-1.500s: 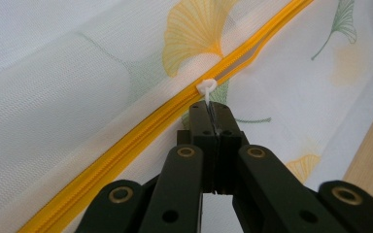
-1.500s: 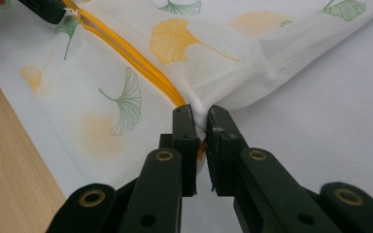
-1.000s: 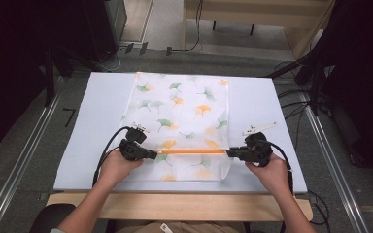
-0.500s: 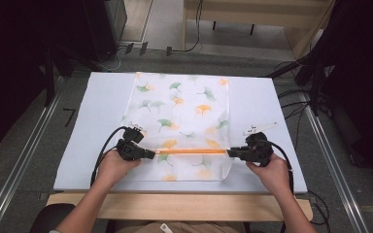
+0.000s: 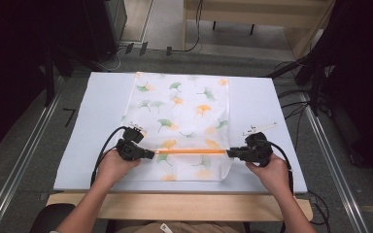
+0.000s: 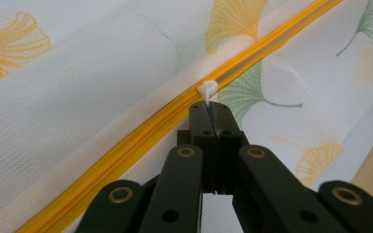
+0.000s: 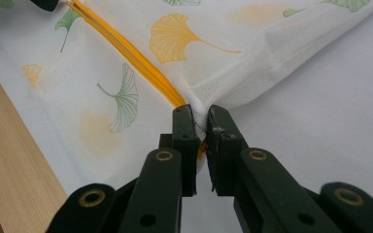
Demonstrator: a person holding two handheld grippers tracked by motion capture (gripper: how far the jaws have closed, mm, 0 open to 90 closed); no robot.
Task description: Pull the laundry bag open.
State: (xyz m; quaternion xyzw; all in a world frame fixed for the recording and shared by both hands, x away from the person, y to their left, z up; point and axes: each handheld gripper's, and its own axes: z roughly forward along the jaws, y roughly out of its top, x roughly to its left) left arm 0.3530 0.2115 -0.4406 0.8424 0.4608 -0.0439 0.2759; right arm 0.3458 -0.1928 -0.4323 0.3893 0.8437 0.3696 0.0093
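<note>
Seen from above: a white mesh bag [image 5: 182, 124] printed with green and orange leaves, lying flat in the middle of a pale desk [image 5: 272, 104], with an orange zipper [image 5: 190, 151] running straight across its near part. Left gripper [image 5: 148, 154] at the zipper's left end, held in a hand [image 5: 112, 166] coming in from the bottom edge. Right gripper [image 5: 229, 153] at the zipper's right end, at the bag's right edge, held in the other hand [image 5: 272, 172]. A black cable [image 5: 103, 150] looping from the left gripper toward the desk's near edge. From the left gripper view: black fingers [image 6: 223, 127] pressed fully together on the small white zipper pull [image 6: 207, 89], with the zipper [image 6: 126, 145] slanting across the mesh. From the right gripper view: fingers [image 7: 183, 127] nearly together, pinching the bag's corner [image 7: 200, 108] where the zipper [image 7: 136, 60] ends, with a wooden edge of the desk [image 7: 14, 160] at lower left.
</note>
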